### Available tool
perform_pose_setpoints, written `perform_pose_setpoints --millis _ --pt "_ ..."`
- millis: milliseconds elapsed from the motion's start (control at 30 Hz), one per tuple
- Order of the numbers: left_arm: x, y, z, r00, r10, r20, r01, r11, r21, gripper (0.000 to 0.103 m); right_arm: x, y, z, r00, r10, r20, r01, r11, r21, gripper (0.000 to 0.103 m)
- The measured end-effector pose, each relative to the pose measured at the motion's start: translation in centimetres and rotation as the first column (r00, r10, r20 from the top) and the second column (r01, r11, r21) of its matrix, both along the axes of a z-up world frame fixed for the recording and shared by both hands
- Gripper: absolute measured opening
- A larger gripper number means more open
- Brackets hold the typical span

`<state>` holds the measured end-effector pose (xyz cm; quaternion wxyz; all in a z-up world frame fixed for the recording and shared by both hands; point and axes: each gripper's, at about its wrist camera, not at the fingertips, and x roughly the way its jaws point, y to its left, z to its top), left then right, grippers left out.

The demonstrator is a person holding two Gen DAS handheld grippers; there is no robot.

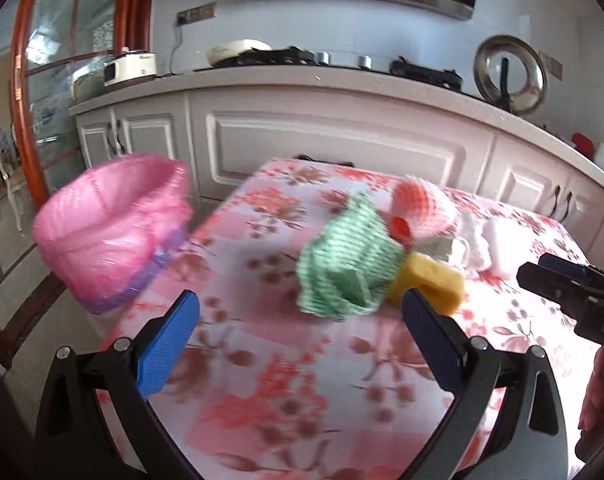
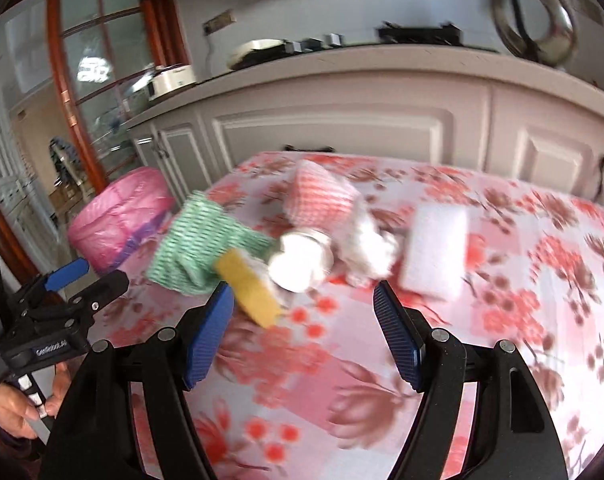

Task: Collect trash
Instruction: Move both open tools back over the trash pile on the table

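Left wrist view showed the left gripper [image 1: 298,312] with fingers wide and empty above the floral desk [image 1: 262,360]. Ahead lay a green cloth [image 1: 341,268], yellow sponge [image 1: 433,280] and pink bin [image 1: 110,228]. Right gripper [image 2: 302,308] fingers stood wide, empty.

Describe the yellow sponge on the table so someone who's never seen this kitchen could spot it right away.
Start at the table with the pink flowered cloth in front of the white cabinets. In the cluster of clutter near its middle, the yellow sponge lies on the near edge, tucked against the green striped cloth. It is the only yellow thing there, a plain blocky slab.
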<state>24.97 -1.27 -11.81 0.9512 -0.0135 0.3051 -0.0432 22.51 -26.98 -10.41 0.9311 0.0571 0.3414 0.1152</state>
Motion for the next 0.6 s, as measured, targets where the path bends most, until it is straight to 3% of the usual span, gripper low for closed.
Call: perform_pose_setpoints --millis 133,333,600 --pt "0.8 -2.4 -0.9 0.999 -0.037 -0.035 0.036 0.999 -0.038 0.098 0.2 -2.1 -0.5 0.999 -0.033 -0.01 0.033 0.999 0.007 0.069" --pt "2.6 -6.6 -1.6 0.994 -0.1 -0.051 0.1 0.995 -0.003 0.098 0.5 -4.9 -0.9 0.997 -0.072 -0.014 0.072 0.997 0.029 0.069" --pt "5.5 -10.4 -2.7 0.994 -0.072 -0.082 0.075 0.997 0.025 0.098 1.4 -7.0 -1.3 0.997 -0.081 -0.014 0.081 0.995 0.061 0.069"
